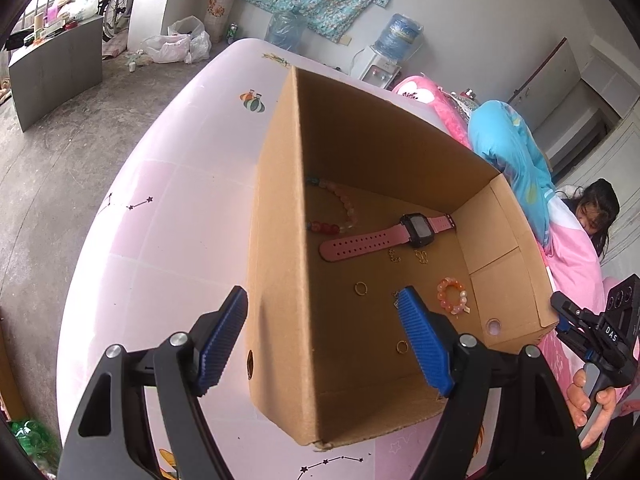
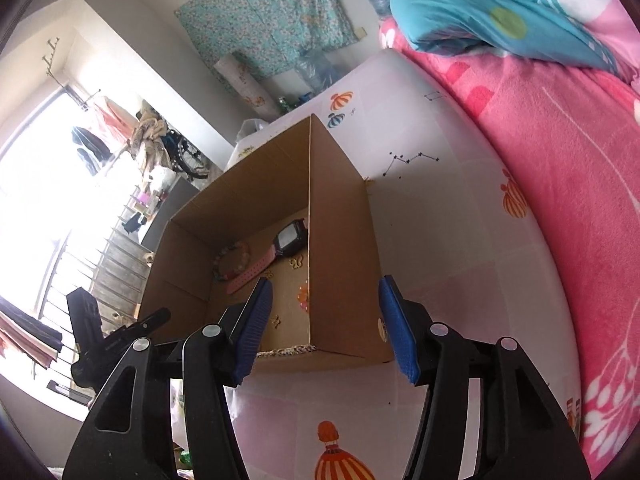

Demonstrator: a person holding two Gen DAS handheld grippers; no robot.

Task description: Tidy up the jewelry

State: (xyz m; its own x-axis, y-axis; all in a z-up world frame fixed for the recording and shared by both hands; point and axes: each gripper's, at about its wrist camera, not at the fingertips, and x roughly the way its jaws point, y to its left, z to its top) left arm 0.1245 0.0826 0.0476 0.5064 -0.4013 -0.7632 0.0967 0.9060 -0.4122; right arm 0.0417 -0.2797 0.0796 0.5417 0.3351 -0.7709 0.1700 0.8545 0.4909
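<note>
Past the left gripper (image 1: pixel 322 334), the near wall of the cardboard box (image 1: pixel 280 280) hides part of the long bead bracelet (image 1: pixel 340 208), and that gripper's right finger (image 1: pixel 424 344) covers a small dark trinket too little seen to name. Beyond the right gripper (image 2: pixel 326 322), the box's right wall cuts off the pink watch (image 2: pixel 276 256) and an orange bead bracelet (image 2: pixel 303 297). The small gold pieces (image 1: pixel 408 256) beside the strap are too tiny to identify.
</note>
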